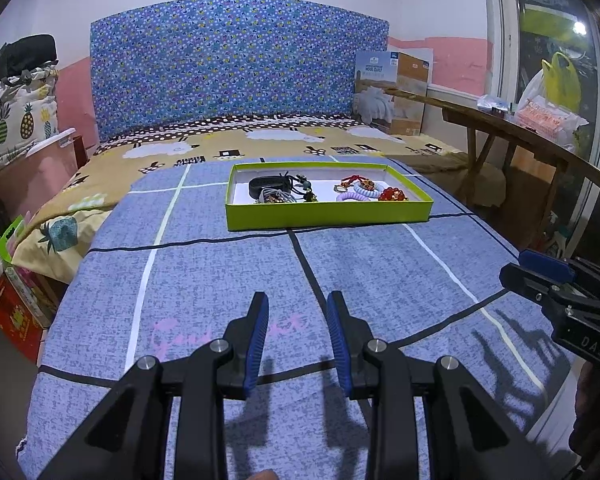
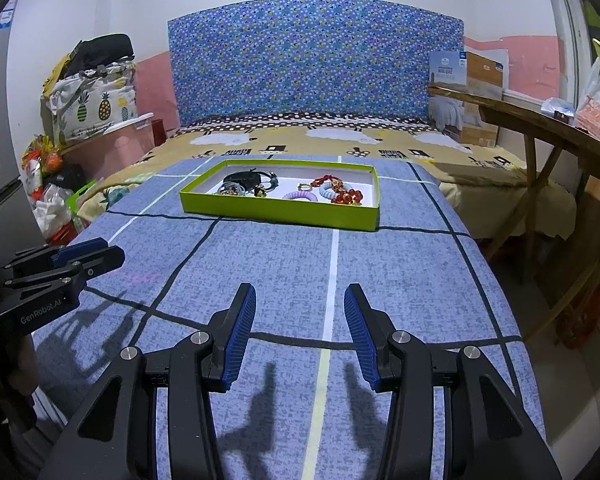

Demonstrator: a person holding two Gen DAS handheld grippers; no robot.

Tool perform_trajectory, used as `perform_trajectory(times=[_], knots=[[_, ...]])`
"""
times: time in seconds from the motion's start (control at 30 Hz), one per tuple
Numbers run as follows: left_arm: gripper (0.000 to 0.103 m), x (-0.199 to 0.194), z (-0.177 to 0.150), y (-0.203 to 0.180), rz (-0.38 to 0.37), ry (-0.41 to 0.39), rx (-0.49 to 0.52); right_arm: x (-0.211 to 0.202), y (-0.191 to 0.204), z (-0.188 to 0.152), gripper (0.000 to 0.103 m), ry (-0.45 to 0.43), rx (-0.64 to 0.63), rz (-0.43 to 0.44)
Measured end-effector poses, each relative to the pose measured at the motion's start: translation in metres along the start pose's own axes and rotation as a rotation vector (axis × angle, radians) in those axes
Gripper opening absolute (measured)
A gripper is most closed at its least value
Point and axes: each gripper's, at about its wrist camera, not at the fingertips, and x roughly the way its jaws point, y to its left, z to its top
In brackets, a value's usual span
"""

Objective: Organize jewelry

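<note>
Risk read, left to right. Both grippers hang over the blue checked bedspread (image 1: 204,280), well short of the green tray (image 1: 328,214), which sits at 12 o'clock from the left gripper (image 1: 298,332) and about 11 o'clock from the right gripper (image 2: 300,328). Both sets of fingers are spread apart with nothing between them

Left end of tray: black band (image 1: 266,185) piled with grey cords (image 1: 270,196) and dark beaded pieces. They look tangled, so pinching one probably drags the neighbours out or snags on the tray wall

Middle: small gold-and-dark bits (image 2: 260,192), too small to tell what they are. Easy to miss or flick away with wide pads

Right end: lilac coil (image 1: 352,197), pale blue coil (image 1: 366,189), red bead bracelet (image 1: 392,194) touching each other. Coils are springy and could pop out of a grip; beads may roll

Tray looks light, sitting on soft bedding. A downward push on its rim could tip or slide it. Grippers are side by side, so reaching together risks a clash
</note>
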Motion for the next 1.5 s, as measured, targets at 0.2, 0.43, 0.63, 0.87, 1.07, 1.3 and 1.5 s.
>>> perform_trajectory(times=[0.2,0.43,0.63,0.87,1.07,1.3,1.5], knots=[[0.032,0.0014,-0.0005,-0.0012,0.006,0.004,0.0,0.0013,0.001,-0.0006,0.047,0.007,-0.001,0.002],[0.032,0.0022,-0.0024,-0.0006,0.005,0.009,-0.004,0.0015,0.0019,-0.0015,0.047,0.007,-0.001,0.004],[0.032,0.0029,-0.0026,-0.0003,0.008,0.012,0.001,0.0016,0.0021,-0.002,0.047,0.012,0.001,0.004],[0.032,0.005,-0.0045,-0.0021,0.013,0.015,0.013,0.0017,0.002,-0.0018,0.047,0.016,0.003,0.007],[0.032,0.0049,-0.0056,-0.003,0.012,0.018,0.015,0.002,0.0024,-0.0017,0.047,0.018,0.003,0.006],[0.032,0.0054,-0.0049,-0.0048,0.013,0.018,0.016,0.0022,0.0032,-0.0017,0.047,0.019,0.002,0.006],[0.032,0.0052,-0.0052,-0.0048,0.012,0.019,0.016,0.0029,0.0038,-0.002,0.047,0.022,0.003,0.008]])
